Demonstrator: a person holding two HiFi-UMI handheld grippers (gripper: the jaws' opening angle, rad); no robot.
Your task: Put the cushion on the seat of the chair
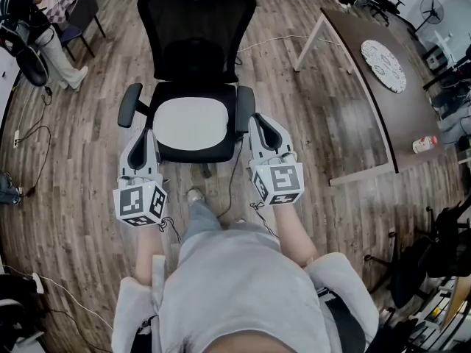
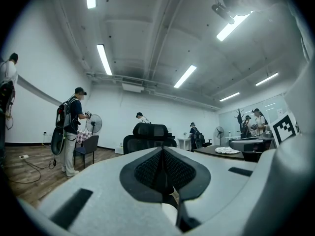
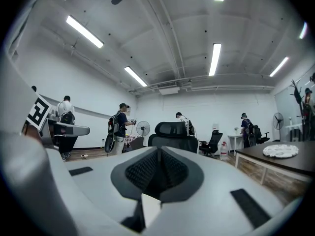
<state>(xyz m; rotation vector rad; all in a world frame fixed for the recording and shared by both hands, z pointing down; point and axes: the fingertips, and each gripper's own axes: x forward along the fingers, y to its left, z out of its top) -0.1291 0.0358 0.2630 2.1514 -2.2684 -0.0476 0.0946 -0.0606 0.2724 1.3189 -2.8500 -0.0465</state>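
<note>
A black mesh office chair [image 1: 195,28] stands on the wood floor in front of me. A pale grey cushion [image 1: 193,122] lies flat on its seat, between the armrests. My left gripper [image 1: 150,134] hovers by the seat's front left corner, beside the left armrest, shut and empty. My right gripper [image 1: 259,120] hangs by the right armrest, likewise shut with nothing in it. In the left gripper view the left gripper [image 2: 162,154] points level, with the chair's back [image 2: 150,131] beyond its closed jaws. The right gripper [image 3: 158,154] in its own view shows the same chair [image 3: 172,129] ahead.
A dark table [image 1: 368,94] stands at the right, bearing a round patterned mat [image 1: 383,65] and a small bottle [image 1: 425,144]. Cables trail over the floor [image 1: 44,160]. A person [image 1: 40,28] and a spare chair [image 1: 82,12] are at the far left; others stand by the back wall.
</note>
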